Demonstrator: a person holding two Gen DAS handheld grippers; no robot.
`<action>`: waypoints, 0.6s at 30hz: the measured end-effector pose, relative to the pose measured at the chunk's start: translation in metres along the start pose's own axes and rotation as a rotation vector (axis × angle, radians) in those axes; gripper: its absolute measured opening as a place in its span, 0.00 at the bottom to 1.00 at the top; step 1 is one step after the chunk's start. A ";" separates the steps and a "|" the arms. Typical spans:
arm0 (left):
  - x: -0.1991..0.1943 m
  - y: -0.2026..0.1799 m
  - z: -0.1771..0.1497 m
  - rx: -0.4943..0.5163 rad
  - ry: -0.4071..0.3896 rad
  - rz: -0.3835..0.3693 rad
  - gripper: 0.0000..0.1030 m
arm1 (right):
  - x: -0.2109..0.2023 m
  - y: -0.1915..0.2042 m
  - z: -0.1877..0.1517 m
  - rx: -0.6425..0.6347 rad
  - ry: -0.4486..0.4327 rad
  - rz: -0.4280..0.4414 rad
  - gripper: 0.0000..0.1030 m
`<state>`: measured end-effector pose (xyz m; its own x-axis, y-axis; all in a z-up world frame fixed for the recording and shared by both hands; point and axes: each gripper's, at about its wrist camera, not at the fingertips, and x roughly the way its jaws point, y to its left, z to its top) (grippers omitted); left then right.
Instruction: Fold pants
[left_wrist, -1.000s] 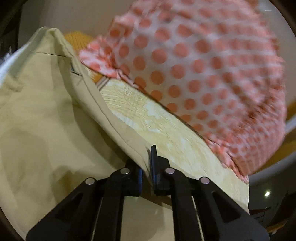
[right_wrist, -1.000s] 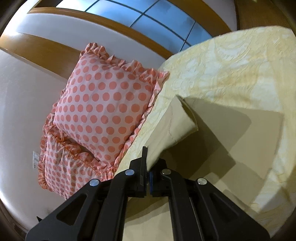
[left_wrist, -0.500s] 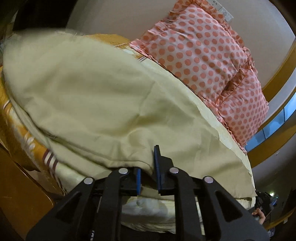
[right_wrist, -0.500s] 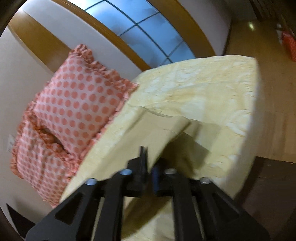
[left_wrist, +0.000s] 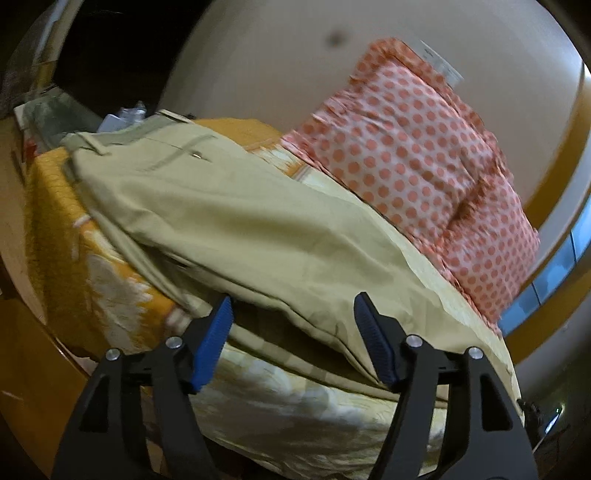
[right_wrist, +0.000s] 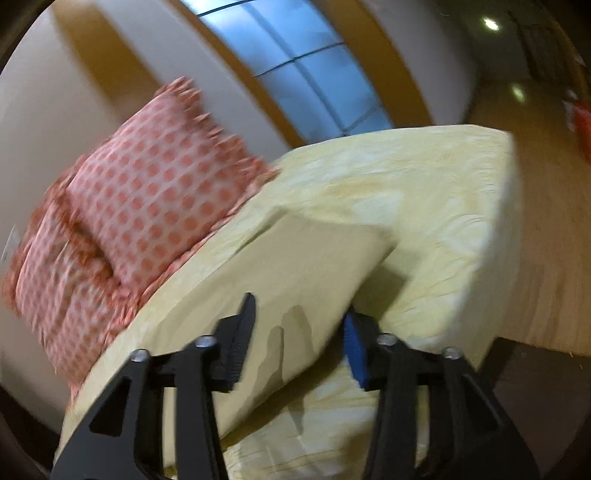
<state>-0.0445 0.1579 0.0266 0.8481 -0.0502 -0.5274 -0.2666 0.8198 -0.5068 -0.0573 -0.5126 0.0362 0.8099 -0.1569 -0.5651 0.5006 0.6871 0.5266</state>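
Observation:
The beige pants (left_wrist: 236, 221) lie on the bed, folded lengthwise, waistband and back pocket at the far left. In the right wrist view the pants' leg end (right_wrist: 306, 269) lies flat on the yellow bedspread. My left gripper (left_wrist: 293, 314) is open, its blue pads on either side of the pants' near edge, with fabric between the jaws but not clamped. My right gripper (right_wrist: 299, 317) is open too, and the leg end lies between its fingers, unheld.
Two pink polka-dot pillows (left_wrist: 417, 158) lean against the wall at the head of the bed; they also show in the right wrist view (right_wrist: 147, 199). The yellow bedspread (right_wrist: 424, 206) ends at a corner on the right, above the wooden floor (right_wrist: 554, 229). An orange blanket (left_wrist: 55, 229) lies at the left.
Both grippers were shut on the pants' edges and have opened. The pants have dropped from a lifted, draped state to lying flat on the bed. Both cameras have pulled back.

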 end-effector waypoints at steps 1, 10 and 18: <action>-0.003 0.003 0.003 -0.006 -0.018 0.021 0.70 | 0.000 0.005 -0.005 -0.043 -0.020 -0.025 0.37; -0.008 0.041 0.023 -0.048 -0.090 0.123 0.75 | 0.018 0.030 -0.016 -0.284 -0.070 -0.132 0.11; -0.006 0.073 0.029 -0.120 -0.082 0.105 0.80 | 0.003 0.098 0.009 -0.260 -0.047 0.182 0.05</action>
<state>-0.0563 0.2342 0.0126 0.8460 0.0833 -0.5266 -0.4045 0.7438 -0.5322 -0.0029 -0.4522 0.0917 0.8951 -0.0435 -0.4436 0.2565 0.8642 0.4329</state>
